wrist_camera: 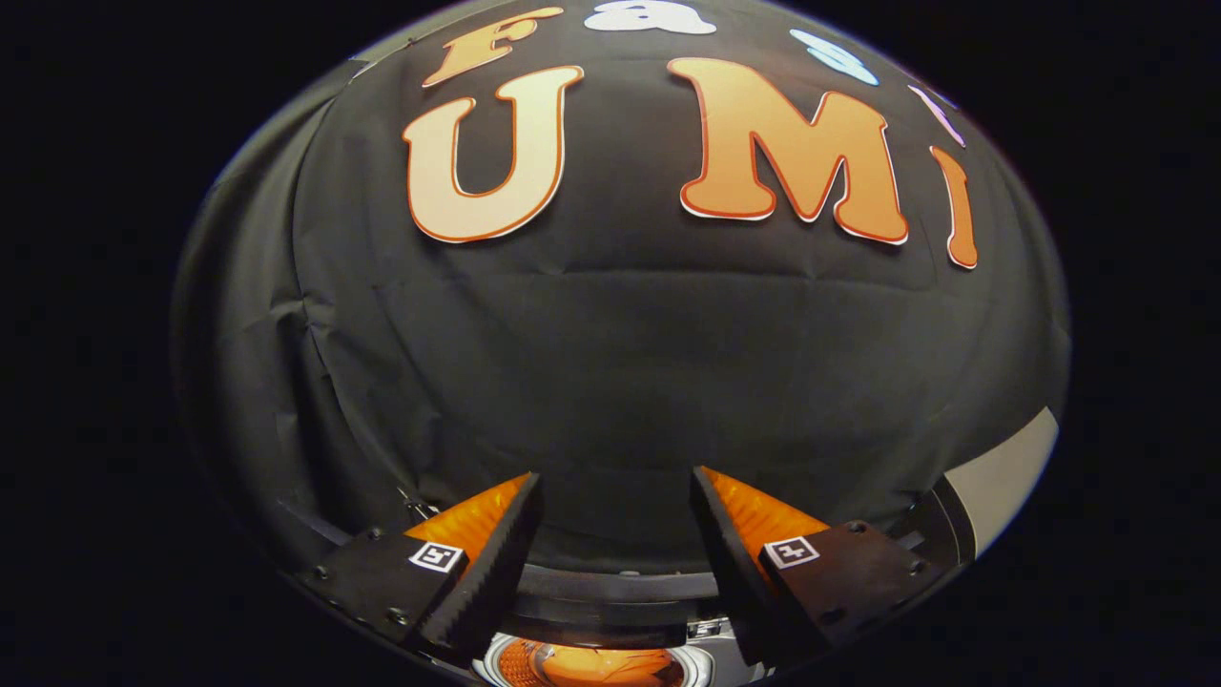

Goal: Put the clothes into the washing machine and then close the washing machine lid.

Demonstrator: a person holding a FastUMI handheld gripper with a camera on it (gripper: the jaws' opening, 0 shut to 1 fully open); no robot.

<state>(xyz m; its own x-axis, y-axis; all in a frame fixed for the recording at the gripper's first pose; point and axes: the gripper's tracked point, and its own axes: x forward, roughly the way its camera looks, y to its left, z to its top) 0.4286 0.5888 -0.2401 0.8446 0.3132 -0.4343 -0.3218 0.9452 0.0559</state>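
While our gripper [615, 520] points at the black cloth wall [610, 382], fingers apart and empty, the washing machine's round opening [591, 663] lies below them.

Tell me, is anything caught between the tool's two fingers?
No. In the gripper view the tool is open, its fingers apart with bare space between them.

One washing machine [610, 658] with one orange garment [596, 665] inside; one gripper [615, 520], jaws apart.

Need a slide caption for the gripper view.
Hand-held gripper open and empty, raised toward the booth wall, washing machine just below its fingers.
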